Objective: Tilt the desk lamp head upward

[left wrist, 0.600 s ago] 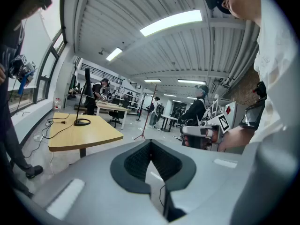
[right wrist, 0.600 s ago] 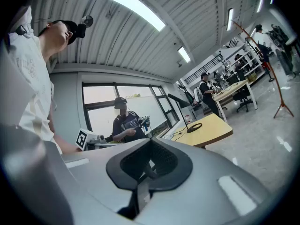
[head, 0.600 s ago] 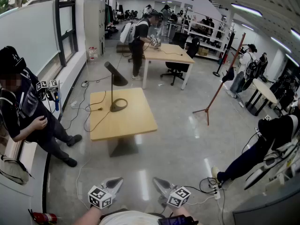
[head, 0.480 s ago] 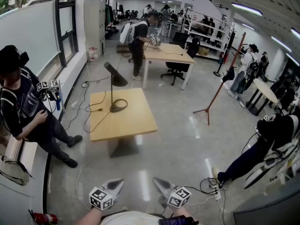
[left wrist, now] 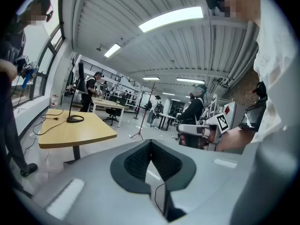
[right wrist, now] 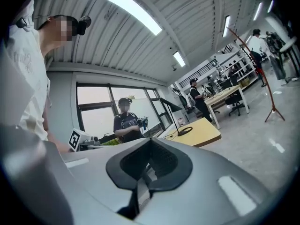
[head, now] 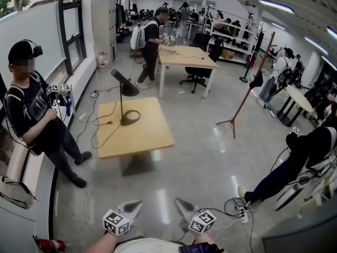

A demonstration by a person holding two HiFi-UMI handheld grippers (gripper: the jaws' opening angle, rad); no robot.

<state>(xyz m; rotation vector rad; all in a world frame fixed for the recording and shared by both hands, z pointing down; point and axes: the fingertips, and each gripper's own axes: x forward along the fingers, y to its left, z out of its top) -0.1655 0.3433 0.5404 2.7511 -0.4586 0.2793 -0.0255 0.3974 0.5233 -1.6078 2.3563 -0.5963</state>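
Desk lamp [head: 122,103]: on the far half of the table [head: 138,138], centre-left in my head view.
Grippers: my left gripper [head: 134,206] and right gripper [head: 180,204] side by side at bottom centre, well apart from the table.
Standing person [head: 37,115]: left of the table.
Second table [head: 187,57]: behind it, upper centre.

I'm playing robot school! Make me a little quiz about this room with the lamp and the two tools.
1. What shape is the desk lamp's base?
2. True or false: the lamp lies tipped over.
3. The left tool and right tool are: A) shut and empty, B) wide open, C) gripping the lamp.

Key:
1. A ring.
2. False; it stands upright on the wooden table.
3. A.
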